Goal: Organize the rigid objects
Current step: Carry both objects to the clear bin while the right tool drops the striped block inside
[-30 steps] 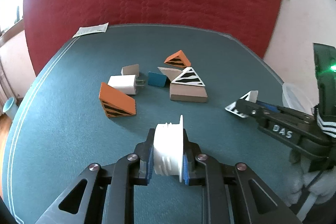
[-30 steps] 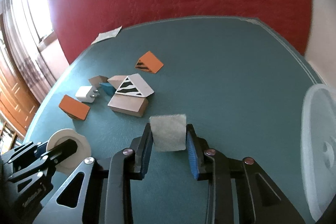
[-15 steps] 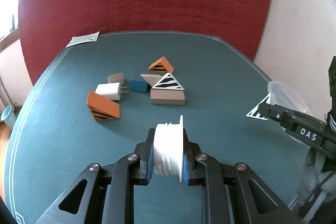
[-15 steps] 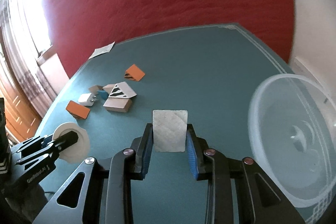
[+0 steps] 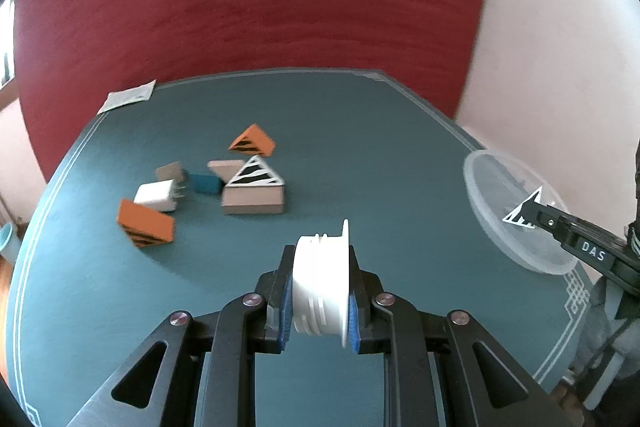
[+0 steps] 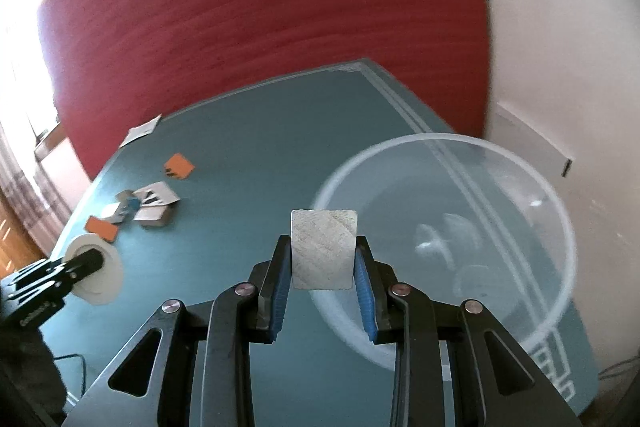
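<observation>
Both tongs are loaded. One, the right gripper, is clamped on a pale grey block whose striped triangular face shows in the left camera, and it hangs just at the near rim of the clear plastic bowl at the right end of the table. From the left camera that block seems to sit over the bowl's mouth, though I can't tell how far in past the rim it is. The other, the left gripper, has its blue pads closed on a white plastic spool, held edge-on above the green tabletop and well apart from the bowl.

Beyond them, the loose things lie in a cluster toward the far left: an orange striped wedge, a white plug adapter, a small blue piece, a striped triangle resting on a tan block, another orange wedge behind, and a small tan piece. A slip of paper sits at the far edge.

To my eye the step in hand is the drop-off: the right block is about ready to go into the bowl. That calls for carrying it a little further over the middle before the jaws part, so it doesn't clip the rim and tip the light bowl. The spool would follow, which means swinging the left hand across to the right without bumping the other tool.
</observation>
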A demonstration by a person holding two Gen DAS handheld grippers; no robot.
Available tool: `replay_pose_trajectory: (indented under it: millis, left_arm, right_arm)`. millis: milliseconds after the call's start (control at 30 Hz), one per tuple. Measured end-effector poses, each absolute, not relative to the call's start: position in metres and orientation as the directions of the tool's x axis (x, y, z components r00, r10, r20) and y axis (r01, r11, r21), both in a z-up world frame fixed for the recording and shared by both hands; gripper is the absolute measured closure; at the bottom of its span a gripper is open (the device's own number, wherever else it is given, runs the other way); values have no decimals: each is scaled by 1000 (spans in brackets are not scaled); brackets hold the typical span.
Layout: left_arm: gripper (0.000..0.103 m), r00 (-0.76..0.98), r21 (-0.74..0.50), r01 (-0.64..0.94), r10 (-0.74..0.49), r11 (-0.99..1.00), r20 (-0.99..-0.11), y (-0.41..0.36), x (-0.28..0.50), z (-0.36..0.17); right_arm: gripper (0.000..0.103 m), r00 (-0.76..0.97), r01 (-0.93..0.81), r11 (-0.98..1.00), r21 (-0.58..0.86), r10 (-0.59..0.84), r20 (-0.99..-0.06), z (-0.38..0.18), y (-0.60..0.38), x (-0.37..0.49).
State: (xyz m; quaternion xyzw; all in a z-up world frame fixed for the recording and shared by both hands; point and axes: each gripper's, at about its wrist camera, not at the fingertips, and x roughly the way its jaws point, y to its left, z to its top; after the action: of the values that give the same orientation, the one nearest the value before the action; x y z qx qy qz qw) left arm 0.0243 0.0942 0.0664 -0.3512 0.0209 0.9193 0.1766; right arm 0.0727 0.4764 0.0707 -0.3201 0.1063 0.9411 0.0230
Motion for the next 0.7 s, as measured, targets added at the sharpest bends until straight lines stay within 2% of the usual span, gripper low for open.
replay_pose_trajectory:
  millis: [433,700]
  left_arm:
    - [81,-673,-36,-448,363,-893,-644,164,30,83]
    - [81,-635,-30,-534,425,-845,-645,217,30,87]
  right_arm:
    - [72,-777,-261,-947,185,92,-623,56,547,89]
    - [72,-780,-293,-932,215,102,-617,54,568,96]
